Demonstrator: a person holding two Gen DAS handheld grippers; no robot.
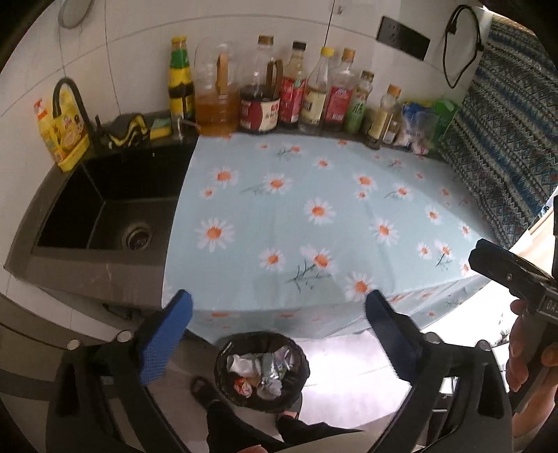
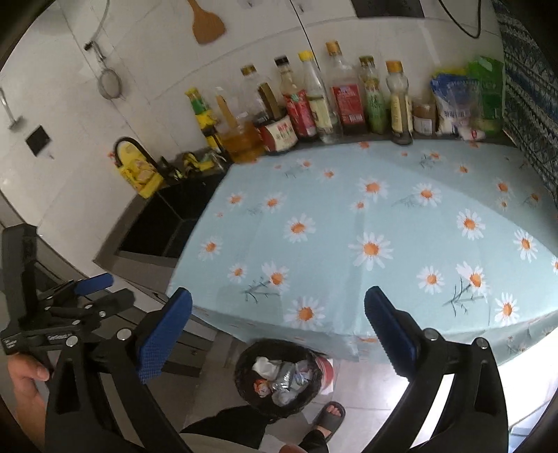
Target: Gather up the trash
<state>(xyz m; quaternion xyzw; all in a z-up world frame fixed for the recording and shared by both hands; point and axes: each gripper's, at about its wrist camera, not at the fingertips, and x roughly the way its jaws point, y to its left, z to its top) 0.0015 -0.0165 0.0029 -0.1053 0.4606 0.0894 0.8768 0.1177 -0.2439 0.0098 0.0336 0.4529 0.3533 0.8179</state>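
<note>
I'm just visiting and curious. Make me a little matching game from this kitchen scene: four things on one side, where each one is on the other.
Things:
1. black bin of crumpled trash
2. wooden spatula
3. yellow sponge
4. row of sauce bottles

Places:
A. hanging on the white wall
B. along the back edge of the daisy-print cloth
C. on the floor below the counter edge
D. on the ledge behind the black sink

Pairs: 1-C, 2-A, 3-D, 4-B

The daisy tablecloth [image 1: 314, 216] lies bare and passable; bottles [image 1: 296, 94] crowd its back edge; the sink [image 1: 104, 209] flanks its left.
</note>
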